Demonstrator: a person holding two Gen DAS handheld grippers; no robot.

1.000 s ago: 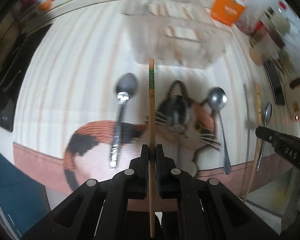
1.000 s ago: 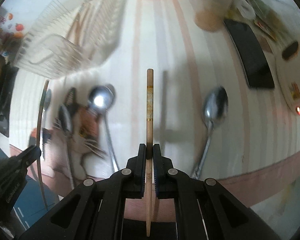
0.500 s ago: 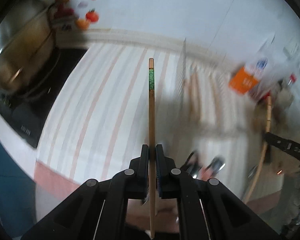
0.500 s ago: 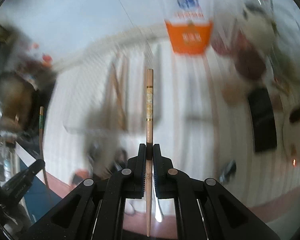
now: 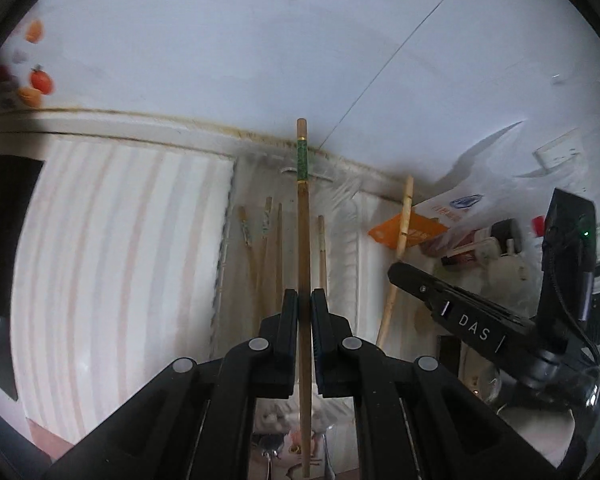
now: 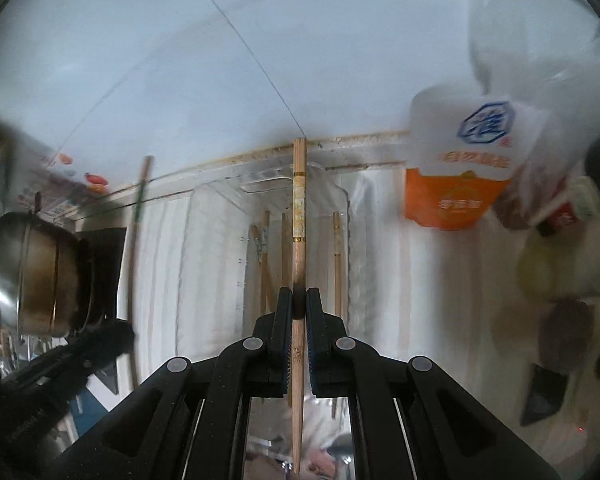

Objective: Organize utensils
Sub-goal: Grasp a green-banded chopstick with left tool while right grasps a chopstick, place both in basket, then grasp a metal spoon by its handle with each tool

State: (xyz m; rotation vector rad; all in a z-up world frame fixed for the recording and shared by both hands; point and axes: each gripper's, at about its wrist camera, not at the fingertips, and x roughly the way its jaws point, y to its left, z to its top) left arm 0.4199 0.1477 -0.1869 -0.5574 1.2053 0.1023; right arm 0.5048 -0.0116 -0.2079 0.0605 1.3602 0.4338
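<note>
My left gripper (image 5: 304, 300) is shut on a wooden chopstick with a green band (image 5: 302, 208), held lengthwise over a clear plastic organizer box (image 5: 340, 196) that holds several chopsticks (image 5: 268, 248). My right gripper (image 6: 299, 300) is shut on a wooden chopstick with a pale patterned band (image 6: 299, 216), held over the same clear box (image 6: 228, 216) and its chopsticks (image 6: 337, 256). The right gripper also shows in the left wrist view (image 5: 396, 272), with its chopstick (image 5: 402, 236). The left gripper's chopstick shows in the right wrist view (image 6: 134, 264). Spoons are barely visible below the grippers.
An orange and white bag (image 6: 456, 184) stands right of the box against the white wall. Jars and bottles (image 6: 556, 240) crowd the right side. A steel pot (image 6: 32, 276) sits on a black stove at left. The striped counter (image 5: 100, 248) lies left of the box.
Both grippers have lifted from over the spoons on the cat mat and tilted up toward the clear box at the wall. Each still holds its chopstick.
</note>
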